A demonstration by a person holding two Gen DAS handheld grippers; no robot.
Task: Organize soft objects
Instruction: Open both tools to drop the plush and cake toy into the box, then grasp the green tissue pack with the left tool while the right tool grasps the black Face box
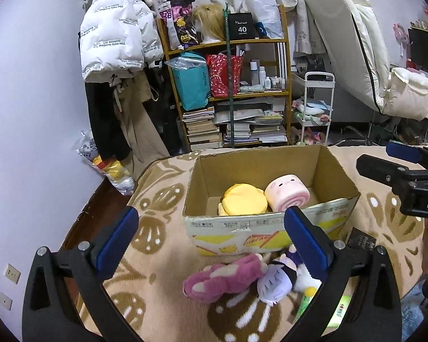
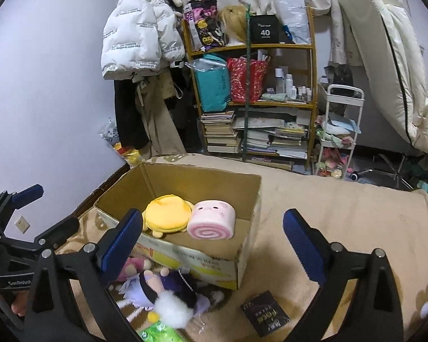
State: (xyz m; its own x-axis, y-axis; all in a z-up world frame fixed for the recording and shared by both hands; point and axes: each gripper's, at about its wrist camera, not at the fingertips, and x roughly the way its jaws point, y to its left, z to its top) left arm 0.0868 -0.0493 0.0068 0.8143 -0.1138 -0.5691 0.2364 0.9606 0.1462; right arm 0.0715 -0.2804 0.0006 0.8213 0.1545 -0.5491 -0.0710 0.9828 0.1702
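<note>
Nearest the lens, left to right in the left wrist view: pink plush (image 1: 225,278), lying on the patterned blanket (image 1: 162,256); purple-haired doll (image 1: 274,282), touching the pink plush; white fluffy pompom (image 1: 305,280); green packet (image 1: 306,303), partly hidden; dark booklet (image 1: 362,240), just beside the box corner.

Cardboard box (image 1: 242,225), open-topped, directly behind these items. Contents: yellow plush (image 1: 244,199) at left, pink swirl-roll plush (image 1: 286,192) at right, touching each other; roughly half the floor of the box looks free.

Left gripper (image 1: 211,240): jaws spread wide, holding nothing, poised above the pink plush. Right gripper (image 2: 211,243): jaws likewise wide apart and empty, above the near box wall.

Step in hand, by judgement: two toys boxed, loose ones awaiting pickup. Next move likely calls for lowering onto the pink plush, closing on its bulk, then lifting clear of the near box wall.
</note>
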